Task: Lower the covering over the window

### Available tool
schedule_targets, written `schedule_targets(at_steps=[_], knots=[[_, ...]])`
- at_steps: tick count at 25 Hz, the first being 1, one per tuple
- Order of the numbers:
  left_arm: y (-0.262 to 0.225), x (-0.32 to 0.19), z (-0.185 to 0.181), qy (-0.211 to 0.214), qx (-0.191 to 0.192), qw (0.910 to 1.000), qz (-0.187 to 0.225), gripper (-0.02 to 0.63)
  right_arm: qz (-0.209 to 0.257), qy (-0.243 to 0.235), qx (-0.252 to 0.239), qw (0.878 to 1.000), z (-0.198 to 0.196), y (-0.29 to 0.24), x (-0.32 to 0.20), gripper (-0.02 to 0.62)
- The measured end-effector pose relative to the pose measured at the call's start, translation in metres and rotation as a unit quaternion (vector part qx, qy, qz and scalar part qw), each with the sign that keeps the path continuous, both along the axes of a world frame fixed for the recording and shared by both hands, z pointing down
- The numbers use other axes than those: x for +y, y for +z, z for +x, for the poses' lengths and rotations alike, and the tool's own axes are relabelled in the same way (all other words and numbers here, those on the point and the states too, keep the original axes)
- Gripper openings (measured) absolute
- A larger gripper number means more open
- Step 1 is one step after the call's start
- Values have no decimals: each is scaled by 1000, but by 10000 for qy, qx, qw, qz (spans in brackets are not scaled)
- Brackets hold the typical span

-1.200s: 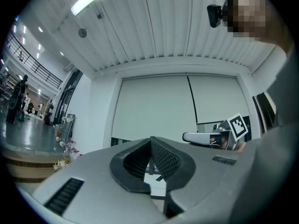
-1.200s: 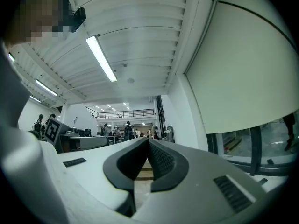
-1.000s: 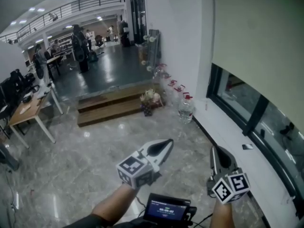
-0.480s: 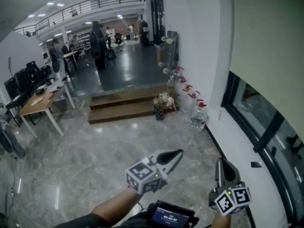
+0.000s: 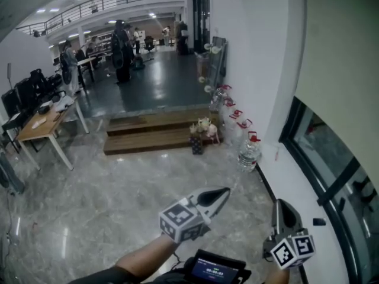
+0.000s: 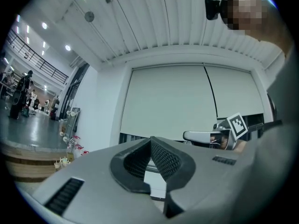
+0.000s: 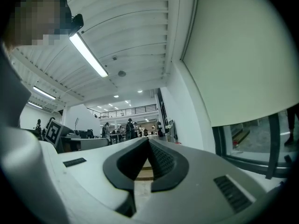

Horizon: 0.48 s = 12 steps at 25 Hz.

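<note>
Tongs: we hold left gripper (image 5: 224, 191) and right gripper (image 5: 279, 203) shut, empty, above the marble floor (image 5: 89, 206) | roller blind (image 5: 343, 58) partway down the window (image 5: 331, 167), floor's right edge | wooden steps (image 5: 148, 134), water jugs (image 5: 249, 149) ahead

The marble floor (image 5: 112, 206) bears 2 wooden steps (image 5: 148, 138), flowers (image 5: 201, 135) just beside them, a water jug (image 5: 249, 153) by the wall, and a worktop (image 5: 40, 126) at the left.
</note>
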<state>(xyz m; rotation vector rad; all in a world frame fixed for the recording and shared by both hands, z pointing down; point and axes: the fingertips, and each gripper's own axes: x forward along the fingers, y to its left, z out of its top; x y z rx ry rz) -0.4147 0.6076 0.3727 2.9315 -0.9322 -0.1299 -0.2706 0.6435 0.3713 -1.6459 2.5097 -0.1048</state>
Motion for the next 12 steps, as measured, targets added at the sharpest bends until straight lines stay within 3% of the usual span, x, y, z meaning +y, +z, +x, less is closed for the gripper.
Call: schedule_targets(at_steps=[12], knots=[[-16,-128,-10,352,176,9991,127,-12,95,434,320,9985,-9,-25,-120,2]])
